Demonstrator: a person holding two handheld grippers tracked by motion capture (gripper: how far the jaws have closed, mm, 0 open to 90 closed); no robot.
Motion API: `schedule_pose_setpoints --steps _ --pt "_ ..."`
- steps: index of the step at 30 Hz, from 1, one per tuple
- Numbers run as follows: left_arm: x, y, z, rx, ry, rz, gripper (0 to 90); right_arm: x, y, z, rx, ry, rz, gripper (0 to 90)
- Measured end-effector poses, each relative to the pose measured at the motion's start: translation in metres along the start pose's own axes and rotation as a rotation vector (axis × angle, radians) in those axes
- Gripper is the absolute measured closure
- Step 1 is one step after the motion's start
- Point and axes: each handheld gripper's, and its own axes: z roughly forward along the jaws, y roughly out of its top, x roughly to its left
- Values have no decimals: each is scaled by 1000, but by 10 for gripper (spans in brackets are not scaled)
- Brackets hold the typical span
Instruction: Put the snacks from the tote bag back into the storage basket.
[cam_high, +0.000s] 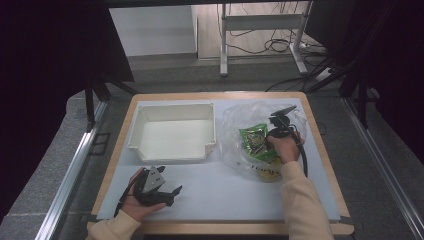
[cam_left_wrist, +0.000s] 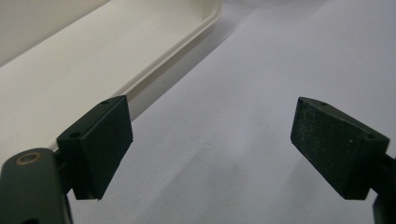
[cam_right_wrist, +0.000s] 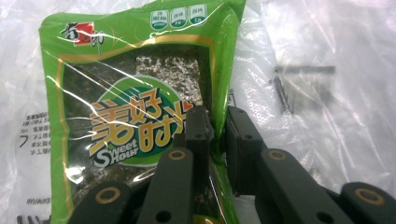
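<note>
Green snack packet (cam_right_wrist: 140, 107): glossy foil-type pouch, yellow border line, clear window showing dark flaky seaweed, orange Chinese lettering plus "Sweet Hour" in white, red logo top left, three small badges along the top edge. It sits inside a crumpled clear plastic bag (cam_high: 235, 125) on the right half of the table (cam_high: 220, 192), with a yellow-lettered item under it near the right hand. Right gripper (cam_right_wrist: 218, 126) has its jaws nearly together, pinching the packet's right edge through the film; the pads press on it with a thin fold between them. In the high view the right gripper (cam_high: 276, 131) comes in over the bag from the near side, cable trailing along the sleeve. Left gripper (cam_high: 159, 189) lies low on the white mat, near-left, jaws wide apart with nothing between them; its pads (cam_left_wrist: 105, 144) frame bare mat just beside the white tray (cam_high: 172, 152) wall. Tray sits left of centre, just beside the bag without clearly touching it. Open mat runs along the near edge between the two hands; bag reaches close to the table's right and far edges.
</note>
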Motion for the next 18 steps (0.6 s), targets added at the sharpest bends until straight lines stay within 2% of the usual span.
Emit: schedule_pose_setpoints --steps 3,8,18 --pt "0 0 0 0 0 0 127 1 0 -1 -13 -12 -2 850" --pt "1 0 0 0 -1 -2 127 -1 0 -3 -25 3 22 884" --pt "1 0 -1 -2 0 -3 128 -1 -1 -7 -43 4 7 895"
